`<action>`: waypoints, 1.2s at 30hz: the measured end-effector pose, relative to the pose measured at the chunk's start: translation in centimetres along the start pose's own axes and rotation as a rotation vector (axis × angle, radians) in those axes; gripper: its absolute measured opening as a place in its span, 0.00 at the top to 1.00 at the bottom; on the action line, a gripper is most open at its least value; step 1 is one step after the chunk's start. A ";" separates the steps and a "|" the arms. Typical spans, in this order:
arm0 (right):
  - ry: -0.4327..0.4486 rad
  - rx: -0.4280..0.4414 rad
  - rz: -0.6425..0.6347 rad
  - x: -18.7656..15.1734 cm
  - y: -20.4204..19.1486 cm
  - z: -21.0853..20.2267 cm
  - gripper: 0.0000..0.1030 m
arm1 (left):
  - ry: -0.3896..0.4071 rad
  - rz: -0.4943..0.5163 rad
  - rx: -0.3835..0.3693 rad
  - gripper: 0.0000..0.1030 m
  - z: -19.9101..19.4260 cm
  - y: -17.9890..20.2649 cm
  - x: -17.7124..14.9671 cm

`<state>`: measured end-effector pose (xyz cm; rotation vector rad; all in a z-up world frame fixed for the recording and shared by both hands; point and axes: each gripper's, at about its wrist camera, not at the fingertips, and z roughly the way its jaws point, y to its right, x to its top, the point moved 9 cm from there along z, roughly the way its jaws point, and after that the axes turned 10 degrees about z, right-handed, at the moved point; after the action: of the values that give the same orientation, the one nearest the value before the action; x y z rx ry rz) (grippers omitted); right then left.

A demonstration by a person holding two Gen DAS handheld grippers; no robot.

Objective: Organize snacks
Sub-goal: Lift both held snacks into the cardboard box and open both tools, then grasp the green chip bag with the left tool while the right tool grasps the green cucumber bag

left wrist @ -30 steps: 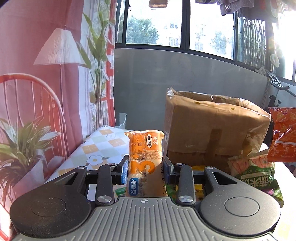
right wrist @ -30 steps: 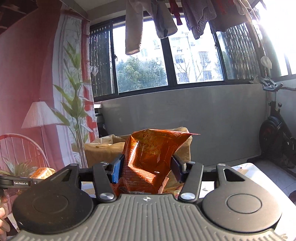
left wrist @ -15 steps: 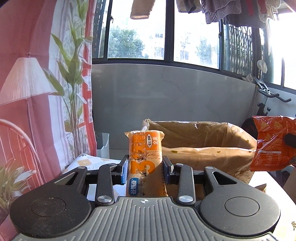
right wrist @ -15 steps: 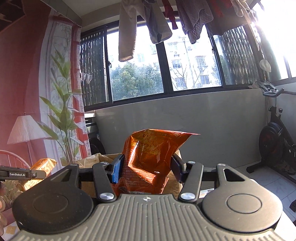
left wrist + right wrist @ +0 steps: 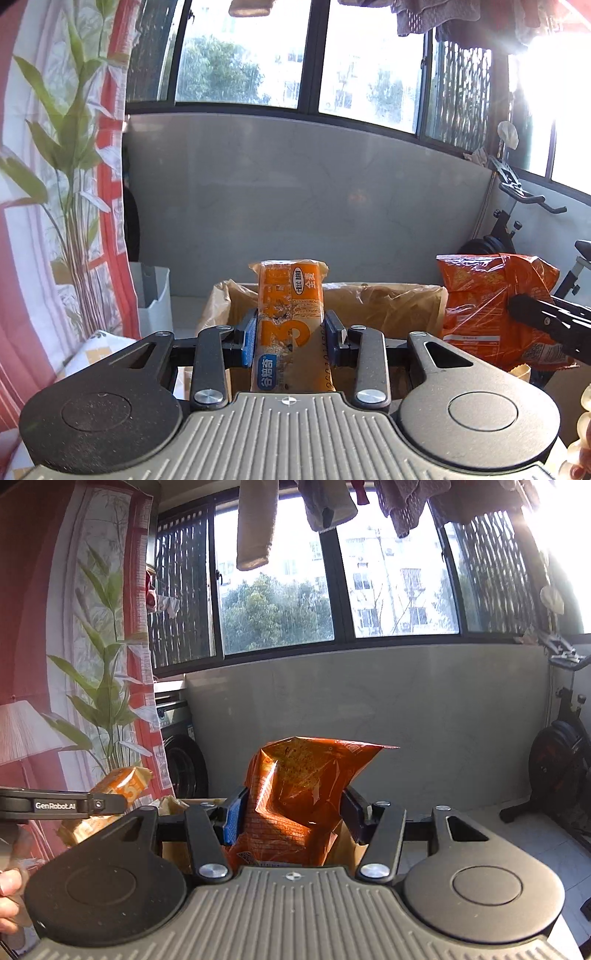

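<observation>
My left gripper [image 5: 290, 336] is shut on an orange cracker packet [image 5: 290, 325], held upright in front of the open cardboard box [image 5: 384, 306]. My right gripper [image 5: 290, 818] is shut on a crinkled orange snack bag [image 5: 295, 797]. That bag also shows in the left wrist view [image 5: 487, 310] at the right, level with the box rim. The cracker packet also shows in the right wrist view [image 5: 118, 786] at the left, beside a bit of the box [image 5: 177, 805].
A grey wall [image 5: 332, 206] with windows stands behind the box. A white bin [image 5: 153, 299] and a printed curtain [image 5: 55, 184] are at the left. An exercise bike [image 5: 517, 229] is at the right. A checked tablecloth [image 5: 99, 345] lies below left.
Both grippers have risen with their snacks. The box has dropped lower in both views and its open top now faces me. The green packet on the table has left the view.
</observation>
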<state>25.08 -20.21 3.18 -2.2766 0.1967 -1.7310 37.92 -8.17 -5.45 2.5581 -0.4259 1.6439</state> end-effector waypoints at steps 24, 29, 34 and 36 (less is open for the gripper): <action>-0.130 0.072 0.005 -3.7 -1.5 -2.6 0.15 | -0.053 -0.014 0.042 0.08 -5.3 -6.6 -4.6; -0.130 0.102 -0.003 -6.8 -1.6 -5.4 0.00 | -0.024 -0.059 0.113 0.08 -8.7 -9.4 -7.6; -0.188 -0.011 0.001 -10.0 0.5 -6.2 0.00 | -0.053 -0.146 0.119 0.08 -10.0 -10.7 -10.9; -0.227 -0.042 0.026 -11.5 1.6 -6.3 0.00 | -0.084 -0.164 0.119 0.08 -9.8 -11.0 -12.1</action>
<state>15.96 -19.42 -6.38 -2.4662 0.2167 -1.4535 27.47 6.75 -11.23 2.6720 -0.1212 1.5543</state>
